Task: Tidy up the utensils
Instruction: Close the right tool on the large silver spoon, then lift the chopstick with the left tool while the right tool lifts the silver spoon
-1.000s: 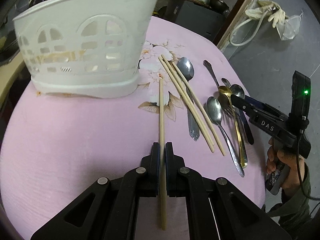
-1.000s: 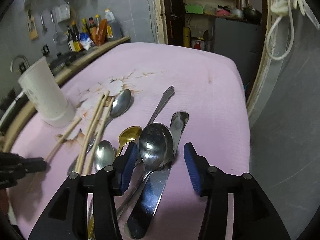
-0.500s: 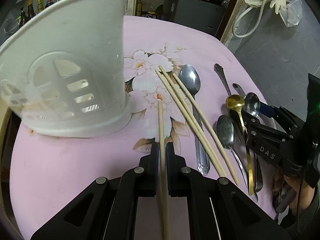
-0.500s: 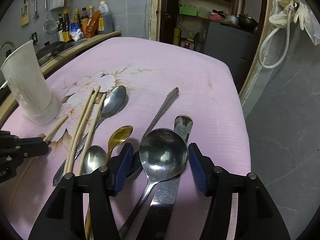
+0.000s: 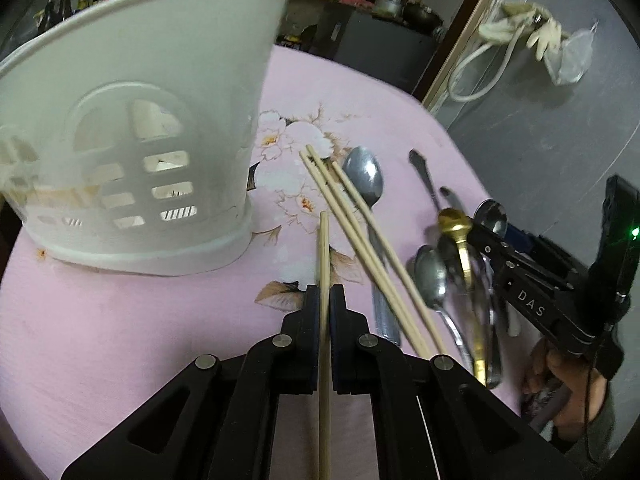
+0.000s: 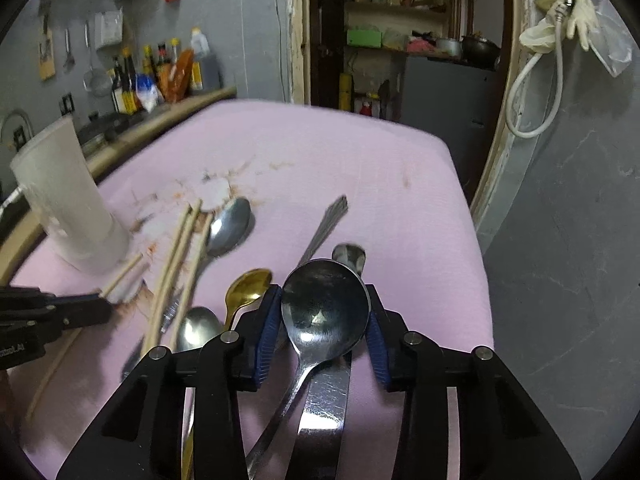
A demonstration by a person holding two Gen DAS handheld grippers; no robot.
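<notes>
Now, left gripper [image 5: 325,296]: we clamp one chopstick [image 5: 323,248].
Right gripper [image 6: 320,320]: closing around big spoon [image 6: 325,308].
Risk: we think its round bowl may slip.

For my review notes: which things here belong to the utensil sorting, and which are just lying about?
Job: chopstick in left gripper; large spoon between right gripper's closing jaws; loose chopsticks; gold spoon; white holder.
Background: sauce bottles; hanging hose.

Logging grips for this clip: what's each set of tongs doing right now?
Left tongs: shut on a chopstick.
Right tongs: closing around a big spoon; pads look at its bowl's edges, contact unclear.
</notes>
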